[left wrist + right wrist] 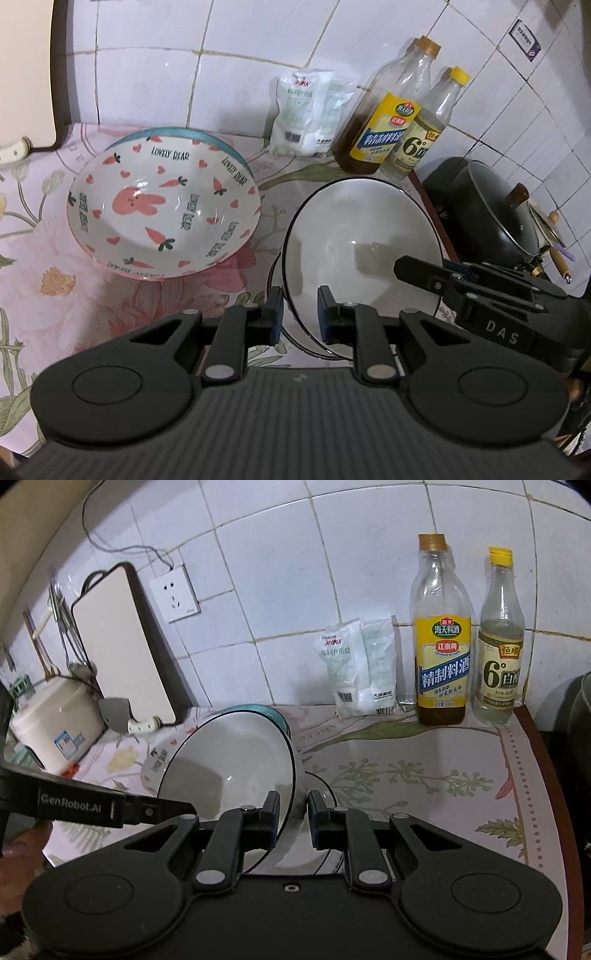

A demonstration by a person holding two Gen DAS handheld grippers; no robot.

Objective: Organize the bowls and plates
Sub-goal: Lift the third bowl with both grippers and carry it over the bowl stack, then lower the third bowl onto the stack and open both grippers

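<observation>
Both the left gripper (300, 314) and the right gripper (293, 814) pinch the white bowl's (354, 236) rim, lifting it tilted. The bunny bowl (162, 206), ahead-left on the tabletop (55, 295), awaits; stacking seems unfinished.

Against the tiled wall stand a yellow-labelled bottle (441, 635) and a clear bottle (500, 638) side by side — a white packet (360, 666) to their left. A cutting board (123, 646) leans near a socket (174, 594); a dark lidded pot (491, 210) sits off the floral surface (424, 775).

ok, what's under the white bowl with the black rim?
A second black-rimmed bowl sits under the white bowl, which is tilted, with both grippers' jaws astride its rim. Only an edge shows; the rest is covered.
</observation>
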